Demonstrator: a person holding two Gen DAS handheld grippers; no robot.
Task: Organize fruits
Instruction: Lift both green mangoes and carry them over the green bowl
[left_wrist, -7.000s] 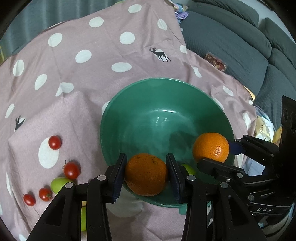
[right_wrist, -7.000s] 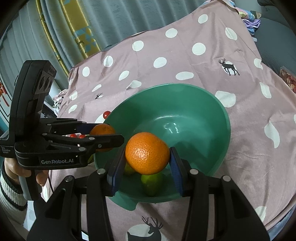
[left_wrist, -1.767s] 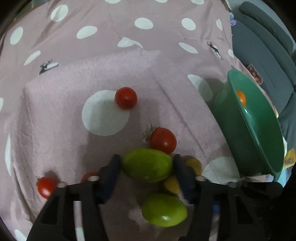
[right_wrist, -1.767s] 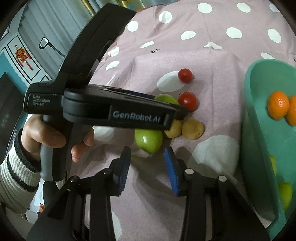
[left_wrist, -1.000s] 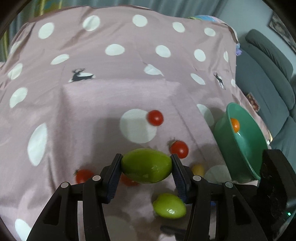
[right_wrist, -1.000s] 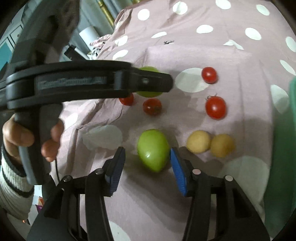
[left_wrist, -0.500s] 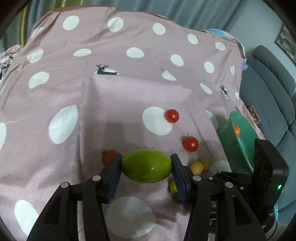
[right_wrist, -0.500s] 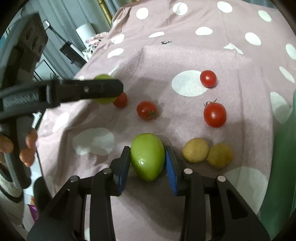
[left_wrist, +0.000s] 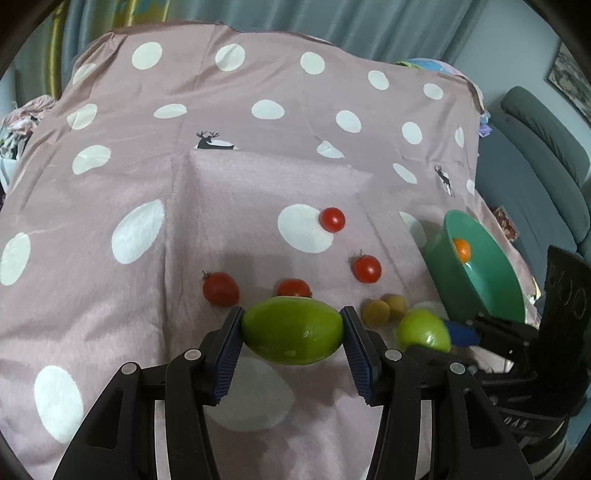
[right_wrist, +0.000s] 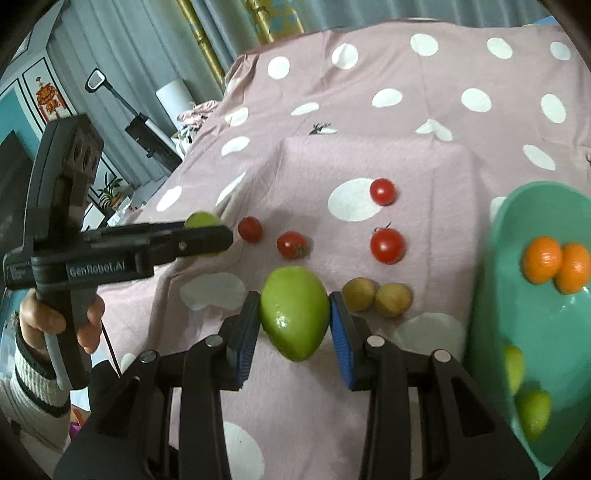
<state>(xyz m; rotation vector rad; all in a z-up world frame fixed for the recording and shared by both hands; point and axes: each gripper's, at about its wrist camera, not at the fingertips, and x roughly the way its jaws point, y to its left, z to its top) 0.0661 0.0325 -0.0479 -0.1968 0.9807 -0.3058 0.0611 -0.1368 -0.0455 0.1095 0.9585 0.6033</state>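
My left gripper (left_wrist: 291, 334) is shut on a green mango (left_wrist: 292, 331) and holds it above the spotted cloth. My right gripper (right_wrist: 293, 319) is shut on a second green mango (right_wrist: 294, 312), lifted off the cloth; it also shows in the left wrist view (left_wrist: 423, 329). The green bowl (right_wrist: 491, 280) stands at the right with two oranges (right_wrist: 556, 264) and green fruits (right_wrist: 532, 411) inside. Several red tomatoes (right_wrist: 386, 245) and two small yellow-brown fruits (right_wrist: 376, 295) lie on the cloth. The left gripper shows in the right wrist view (right_wrist: 207, 236) at the left.
A pink cloth with white dots (left_wrist: 229, 199) covers the table. A grey sofa (left_wrist: 535, 158) stands to the right. Curtains (left_wrist: 295, 18) hang behind. A hand (right_wrist: 55, 325) holds the left gripper's handle.
My right gripper has closed on the second green mango and lifted it off the cloth. My left gripper has risen and drawn back with its mango.
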